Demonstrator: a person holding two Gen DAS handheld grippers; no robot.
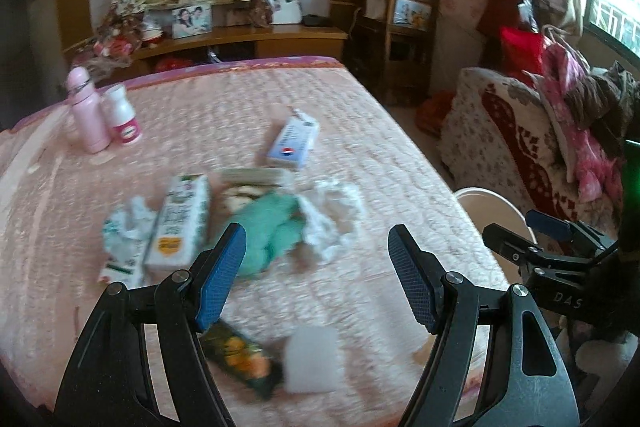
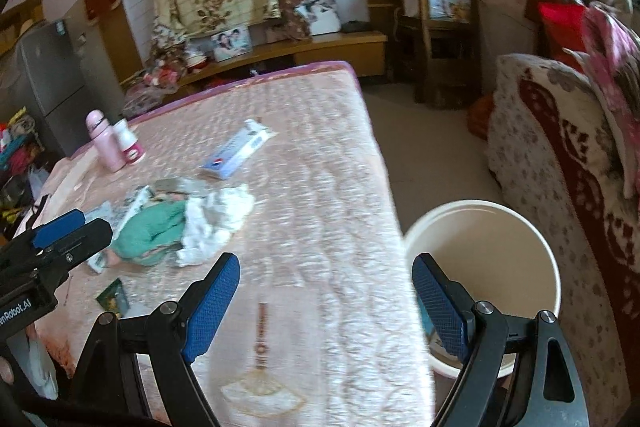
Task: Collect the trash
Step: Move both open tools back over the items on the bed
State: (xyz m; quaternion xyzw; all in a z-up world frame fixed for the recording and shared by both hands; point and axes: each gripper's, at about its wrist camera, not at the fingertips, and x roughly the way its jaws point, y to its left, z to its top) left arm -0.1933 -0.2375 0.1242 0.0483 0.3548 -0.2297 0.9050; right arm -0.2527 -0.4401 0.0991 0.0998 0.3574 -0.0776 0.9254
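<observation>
The left gripper (image 1: 316,275) is held above the near part of a bed (image 1: 360,147) covered in a pink quilted spread. Its blue-padded fingers (image 1: 222,275) are spread wide and nothing is grasped between them. The right gripper (image 2: 326,307) is positioned over the right edge of the bed, beside a white bucket (image 2: 552,267) that stands on the floor just off that edge. Its fingers (image 2: 212,307) are likewise parted and empty.

The trash is found scattered on the bed. A cluster lies near the middle: a green-and-white carton (image 1: 178,223) lying flat, a crumpled printed wrapper (image 1: 124,239) touching its left side, a teal crumpled item (image 1: 272,231) to its right, and crumpled white paper (image 1: 336,219) against the teal item. A flat beige item (image 1: 252,175) is seen just behind the cluster; its nature cannot be determined owing to blur. Farther back, apart from the cluster, a white and blue box (image 1: 294,141) lies on its side. Nearer the camera, a dark packet with orange print (image 1: 240,359) lies under the left finger in the left wrist view, with a pale translucent item (image 1: 314,359) touching its right end.

At the far left of the bed, a pink bottle (image 1: 86,111) and a white bottle with a pink label (image 1: 122,115) stand upright, just beside each other.

Some contents are visible low inside the bucket, partly hidden by the right finger; they cannot be identified.
</observation>
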